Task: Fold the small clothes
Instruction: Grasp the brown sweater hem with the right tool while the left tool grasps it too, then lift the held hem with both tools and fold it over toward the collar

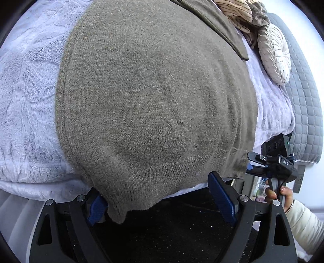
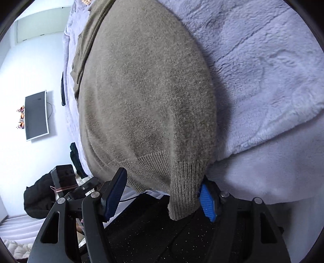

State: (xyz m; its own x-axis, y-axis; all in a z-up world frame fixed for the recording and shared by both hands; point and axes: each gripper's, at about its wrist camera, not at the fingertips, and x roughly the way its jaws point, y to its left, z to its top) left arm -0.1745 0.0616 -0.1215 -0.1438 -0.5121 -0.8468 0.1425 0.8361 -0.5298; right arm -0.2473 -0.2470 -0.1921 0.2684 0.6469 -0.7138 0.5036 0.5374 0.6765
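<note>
The sweater (image 1: pixel 154 97) lies lengthwise on the blanket (image 1: pixel 26 113), hem near; both grippers (image 1: pixel 162 200) (image 2: pixel 162 194) spread around hem corners.

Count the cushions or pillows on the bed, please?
1: a round cream pleated cushion at the bed's far right edge, beside the quilted grey headboard. The sweater may hide others.

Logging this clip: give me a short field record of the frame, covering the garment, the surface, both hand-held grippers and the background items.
garment: olive-grey knit sweater, spread flat, ribbed hem hanging over the bed edge
surface: lavender plush blanket on a bed
left hand-held gripper: jaws wide open, hem corner draped by one pad
right hand-held gripper: jaws open, hem corner hanging between the pads
background: round pleated cushion, striped clothing, grey quilted headboard, wall screen
fold state: not yet started
</note>
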